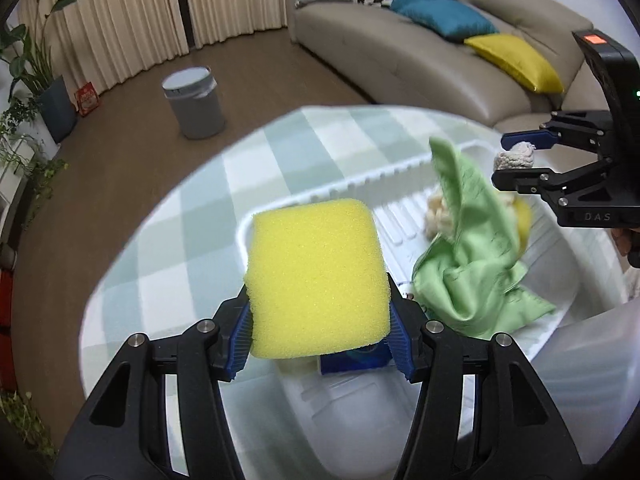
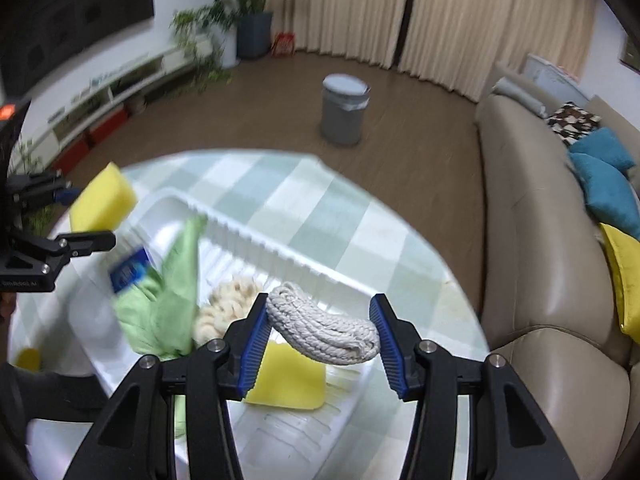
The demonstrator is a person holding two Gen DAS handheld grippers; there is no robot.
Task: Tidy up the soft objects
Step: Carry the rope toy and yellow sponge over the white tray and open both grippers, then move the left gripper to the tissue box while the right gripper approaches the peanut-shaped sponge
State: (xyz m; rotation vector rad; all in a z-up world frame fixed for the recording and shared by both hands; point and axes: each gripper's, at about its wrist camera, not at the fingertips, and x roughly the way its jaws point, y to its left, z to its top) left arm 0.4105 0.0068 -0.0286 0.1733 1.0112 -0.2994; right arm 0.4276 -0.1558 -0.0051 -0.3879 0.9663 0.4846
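My left gripper (image 1: 320, 320) is shut on a yellow sponge (image 1: 316, 280) and holds it above the near end of a white plastic tray (image 1: 360, 188). My right gripper (image 2: 320, 338) is shut on a coil of white rope (image 2: 324, 330), held above the tray (image 2: 248, 240). In the tray lie a crumpled green cloth (image 1: 476, 264), a cream knitted bundle (image 2: 228, 304), a second yellow sponge (image 2: 288, 380) and a blue packet (image 2: 130, 272). The right gripper with the rope also shows in the left wrist view (image 1: 520, 160). The left gripper with its sponge shows in the right wrist view (image 2: 100, 208).
The tray sits on a round table with a green-and-white checked cloth (image 1: 240, 152). A grey bin (image 1: 194, 102) stands on the wood floor beyond. A beige sofa (image 1: 420, 64) with blue and yellow cushions is at the right. Potted plants (image 1: 36, 80) stand at the left.
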